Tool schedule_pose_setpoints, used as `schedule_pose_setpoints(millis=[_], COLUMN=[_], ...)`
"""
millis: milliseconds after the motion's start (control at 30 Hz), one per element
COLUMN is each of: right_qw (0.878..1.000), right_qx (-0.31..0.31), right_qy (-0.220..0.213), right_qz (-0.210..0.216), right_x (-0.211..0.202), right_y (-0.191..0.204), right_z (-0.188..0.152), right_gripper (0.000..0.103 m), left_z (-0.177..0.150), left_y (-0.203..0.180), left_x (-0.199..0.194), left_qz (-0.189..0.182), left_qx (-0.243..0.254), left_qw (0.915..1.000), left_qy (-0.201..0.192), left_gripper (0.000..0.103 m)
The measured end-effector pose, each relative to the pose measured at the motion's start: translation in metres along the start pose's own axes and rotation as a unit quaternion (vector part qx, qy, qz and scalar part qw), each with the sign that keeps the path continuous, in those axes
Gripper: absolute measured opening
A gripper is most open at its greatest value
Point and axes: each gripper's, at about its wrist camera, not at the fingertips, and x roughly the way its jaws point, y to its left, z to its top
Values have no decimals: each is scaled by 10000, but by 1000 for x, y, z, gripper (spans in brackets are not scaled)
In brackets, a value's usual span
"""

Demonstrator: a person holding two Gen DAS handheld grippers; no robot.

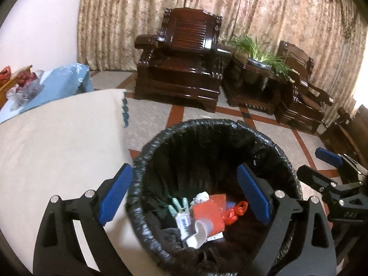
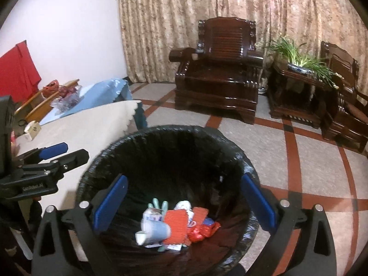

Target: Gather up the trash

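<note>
A round trash bin point(image 1: 147, 161) lined with a black bag stands on the floor beside the table, and its rim point(image 2: 96, 165) also shows in the right wrist view. Inside lie a red mesh piece point(image 1: 208, 214), a white cup point(image 1: 199, 231), a red wrapper point(image 1: 237, 211) and a barcoded carton point(image 1: 182, 222). The cup point(image 2: 154, 230) looks blurred in the right wrist view. My left gripper point(image 1: 185, 194) hangs open over the bin's left side with nothing between its blue pads. My right gripper point(image 2: 184, 202) is open above the bin too, and empty. Each gripper appears at the edge of the other's view.
A table under a cream cloth point(image 1: 57, 149) touches the bin's left side, with a blue-covered table point(image 1: 66, 78) behind it. Dark wooden armchairs point(image 1: 181, 62) and a side table with a plant point(image 1: 255, 69) stand along the curtain. Tiled floor point(image 2: 299, 161) lies open to the right.
</note>
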Motion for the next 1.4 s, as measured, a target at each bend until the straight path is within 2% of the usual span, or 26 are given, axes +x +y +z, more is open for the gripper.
schedule_pose_setpoints(millis=[467,767,1000,1400], right_qw=[9986,9973,9961,9945], right_qx=[-177,-298,-435,-589], right_qy=[-149,-251,-368,-493], right_qz=[483,619,681,712], right_x=[-52,-80,-95,-107], right_y=[52,72,84,94], right_z=[20,26,29,31], right_gripper=[97,97,97,97], left_z=[0,-2,-2,-3], left_y=[6,6,8,12], left_x=[-99,-146,-169,-186], left_qz=[465,585,636,685], left_qx=[-72,-22,-73,-173], left_qw=[9981,9961,9943,9921], left_qy=[-391,-666,-858,-1039], left_gripper=[94,94,94,94])
